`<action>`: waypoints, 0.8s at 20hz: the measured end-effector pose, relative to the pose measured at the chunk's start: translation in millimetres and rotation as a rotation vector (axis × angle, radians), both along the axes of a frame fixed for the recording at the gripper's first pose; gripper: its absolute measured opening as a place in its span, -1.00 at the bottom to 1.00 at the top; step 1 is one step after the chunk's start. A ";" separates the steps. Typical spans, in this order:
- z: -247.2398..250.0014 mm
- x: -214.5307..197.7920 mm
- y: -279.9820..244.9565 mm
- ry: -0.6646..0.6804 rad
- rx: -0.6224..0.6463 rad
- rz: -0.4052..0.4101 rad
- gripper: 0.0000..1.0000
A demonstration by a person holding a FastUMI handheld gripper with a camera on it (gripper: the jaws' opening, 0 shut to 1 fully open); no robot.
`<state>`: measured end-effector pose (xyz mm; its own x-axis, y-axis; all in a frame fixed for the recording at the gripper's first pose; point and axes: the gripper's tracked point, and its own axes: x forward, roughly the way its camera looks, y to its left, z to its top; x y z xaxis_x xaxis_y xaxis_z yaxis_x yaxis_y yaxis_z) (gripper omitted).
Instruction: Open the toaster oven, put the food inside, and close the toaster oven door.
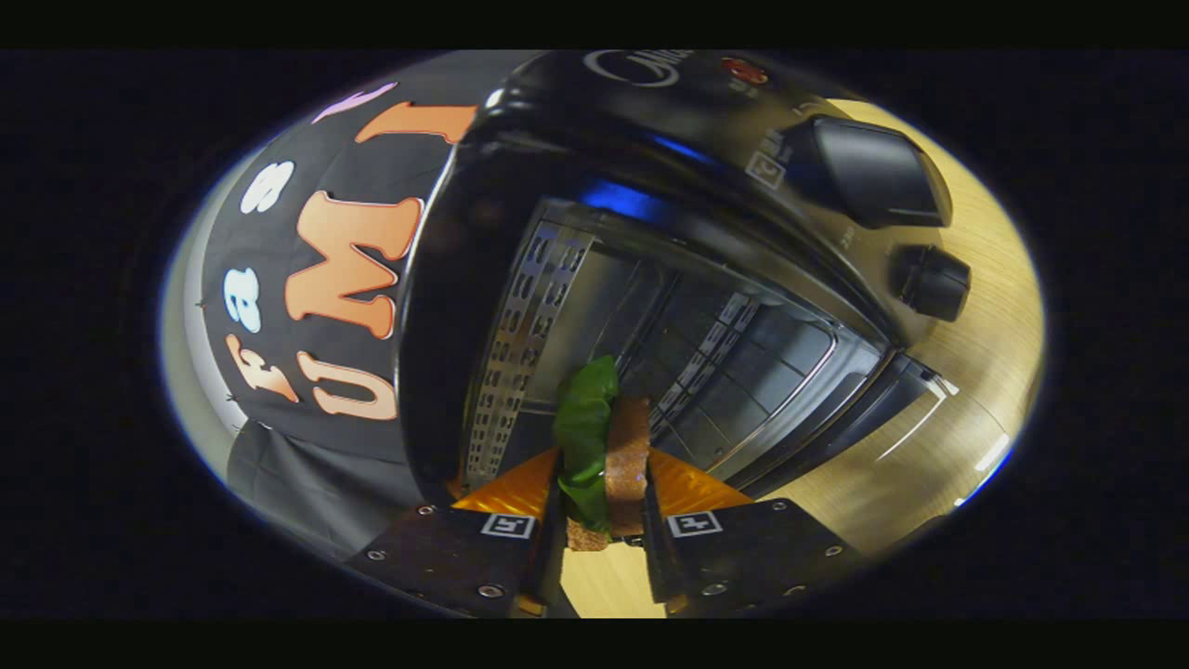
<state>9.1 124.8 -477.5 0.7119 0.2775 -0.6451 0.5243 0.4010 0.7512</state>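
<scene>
The sandwich (604, 437), bread and lettuce, sits pinched between the closed tongs (602, 506), just before the toaster oven (650, 232) cavity. Its door (864, 418) already hangs open over the tabletop (975, 307); placing the food and shutting the door remain.

The single camera rode on the tool (602, 483) and looked forward along its two fingers, which rose into the lower part of the view with a sandwich (606, 446) pressed between them. It was rolled well over, so the toaster oven (650, 232) and the bench (985, 353) appeared tipped sideways. It sat close to the oven's open mouth and faced straight into the cavity, with the side wall and rack rails plain just beyond the fingers. The fisheye lens bent the oven's body and knobs (934, 282) around the cavity, and the booth's cloth wall (279, 390) curved past the oven's far side.
</scene>
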 end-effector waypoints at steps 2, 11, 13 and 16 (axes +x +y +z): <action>-3.5 -3.5 3.7 0.033 -0.015 0.030 0.02; 3.8 -59.3 8.4 0.170 -0.173 0.298 0.96; 13.1 -74.1 10.2 0.180 -0.169 0.333 0.96; 19.5 -102.4 7.2 0.197 -0.230 0.426 0.96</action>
<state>-93.3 132.1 -457.9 0.4257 0.3513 -0.8339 0.4017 0.7524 0.5221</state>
